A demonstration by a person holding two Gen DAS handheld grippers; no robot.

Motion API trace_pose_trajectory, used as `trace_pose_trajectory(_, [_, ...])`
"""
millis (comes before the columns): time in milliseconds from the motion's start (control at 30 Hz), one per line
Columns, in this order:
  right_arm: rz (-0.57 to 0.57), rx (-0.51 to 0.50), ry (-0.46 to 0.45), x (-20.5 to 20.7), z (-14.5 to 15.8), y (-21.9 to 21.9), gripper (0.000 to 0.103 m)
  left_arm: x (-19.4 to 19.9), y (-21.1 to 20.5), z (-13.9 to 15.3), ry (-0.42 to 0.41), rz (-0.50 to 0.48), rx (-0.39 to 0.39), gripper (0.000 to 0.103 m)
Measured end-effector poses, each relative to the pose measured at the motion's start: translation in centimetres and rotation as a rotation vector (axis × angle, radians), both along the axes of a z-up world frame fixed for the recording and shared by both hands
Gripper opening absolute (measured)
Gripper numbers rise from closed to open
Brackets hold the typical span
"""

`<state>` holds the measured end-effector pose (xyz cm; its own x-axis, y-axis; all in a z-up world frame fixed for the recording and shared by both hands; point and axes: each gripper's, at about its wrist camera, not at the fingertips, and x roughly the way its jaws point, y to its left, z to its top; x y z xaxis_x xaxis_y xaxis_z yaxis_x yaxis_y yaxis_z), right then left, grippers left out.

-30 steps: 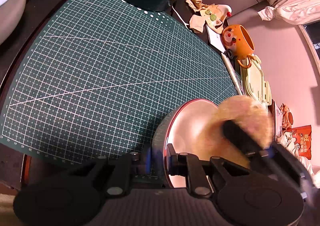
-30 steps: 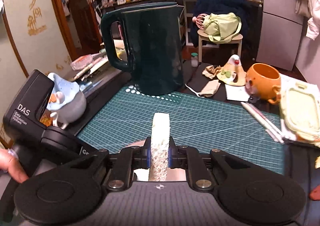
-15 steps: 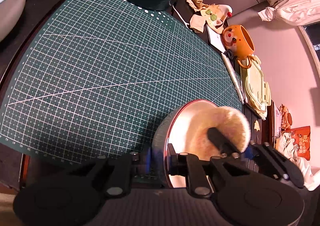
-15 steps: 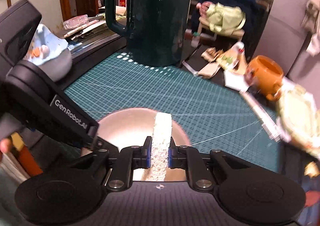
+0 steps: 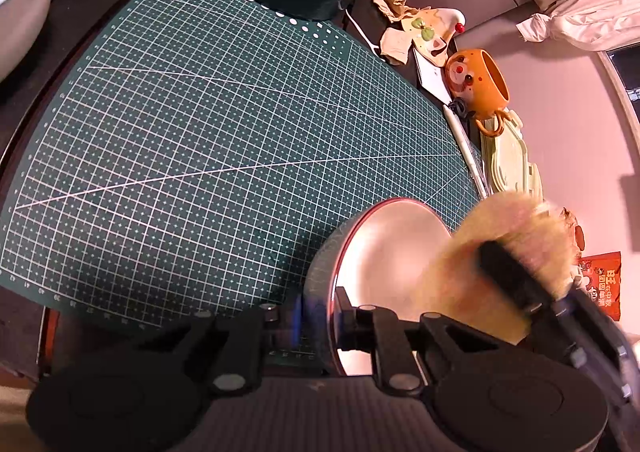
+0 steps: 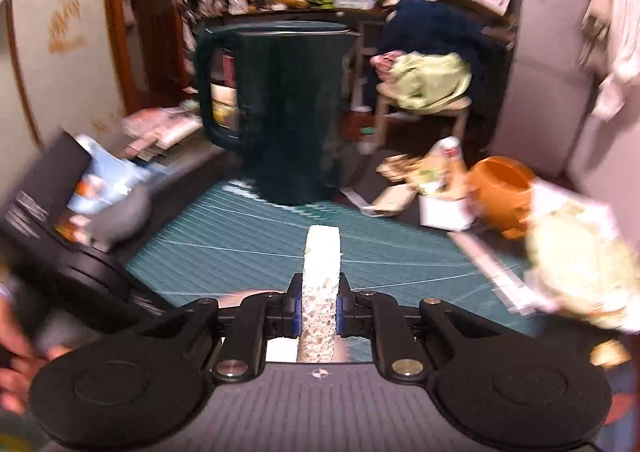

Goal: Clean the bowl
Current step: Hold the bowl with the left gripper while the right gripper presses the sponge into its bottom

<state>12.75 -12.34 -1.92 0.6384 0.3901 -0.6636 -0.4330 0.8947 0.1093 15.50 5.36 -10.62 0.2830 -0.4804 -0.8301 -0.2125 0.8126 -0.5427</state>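
the left gripper (image 5: pixel 316 326) pinches the bowl (image 5: pixel 384 252) by its thin rim on the green mat (image 5: pixel 200 139) — smooth, likely slippery metal — while the right gripper (image 6: pixel 319 312) clamps a soft sponge (image 6: pixel 320 292).

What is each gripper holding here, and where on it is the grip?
The left gripper pinches the metal bowl by its near rim. The right gripper clamps the white sponge across its flat sides, near its lower end.

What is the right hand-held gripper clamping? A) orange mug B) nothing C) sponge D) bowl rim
C: in the right wrist view the right hand-held gripper has its pads pressed on both sides of the white sponge.
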Motion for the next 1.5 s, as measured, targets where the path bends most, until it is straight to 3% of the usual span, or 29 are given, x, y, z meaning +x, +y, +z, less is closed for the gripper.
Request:
trace_pose_trajectory(300, [0.046,-0.081,0.121,0.7,-3.6,2.3,0.013,-0.1,0.2,-0.2,0.002,0.0,-0.005,0.014])
trace_pose_trajectory(500, [0.042,-0.169,0.102,0.6,-4.2,2.9,0.013,0.0,0.0,0.0,0.003,-0.001,-0.005,0.014])
trace_pose_trajectory(633, [0.039,-0.135,0.134,0.7,-4.0,2.3,0.014,0.1,0.0,0.0,0.003,-0.002,-0.005,0.014])
trace_pose_trajectory(700, [0.033,-0.126,0.149,0.8,-3.8,2.1,0.022,0.2,-0.2,0.1,0.003,-0.001,-0.006,0.014])
trace_pose_trajectory(800, [0.018,-0.119,0.159,0.8,-3.5,1.5,0.024,0.2,-0.3,0.2,0.002,-0.003,-0.004,0.014])
trace_pose_trajectory(1100, [0.054,-0.108,0.199,0.6,-3.1,1.5,0.025,0.1,-0.3,0.2,0.004,0.002,-0.007,0.014])
trace_pose_trajectory(1133, [0.057,-0.109,0.199,0.6,-3.1,1.5,0.024,0.1,-0.2,0.1,0.004,0.003,-0.006,0.014])
trace_pose_trajectory(1200, [0.06,-0.118,0.19,0.5,-3.2,1.6,0.014,0.1,-0.3,0.2,0.003,0.004,-0.004,0.014])
trace_pose_trajectory(1433, [0.083,-0.059,0.19,0.4,-2.9,1.9,0.012,0.1,-0.7,0.3,0.003,0.006,-0.003,0.014])
trace_pose_trajectory(1500, [0.074,-0.097,0.185,0.5,-3.4,2.1,0.012,0.1,-0.9,0.4,0.002,0.005,0.0,0.014])
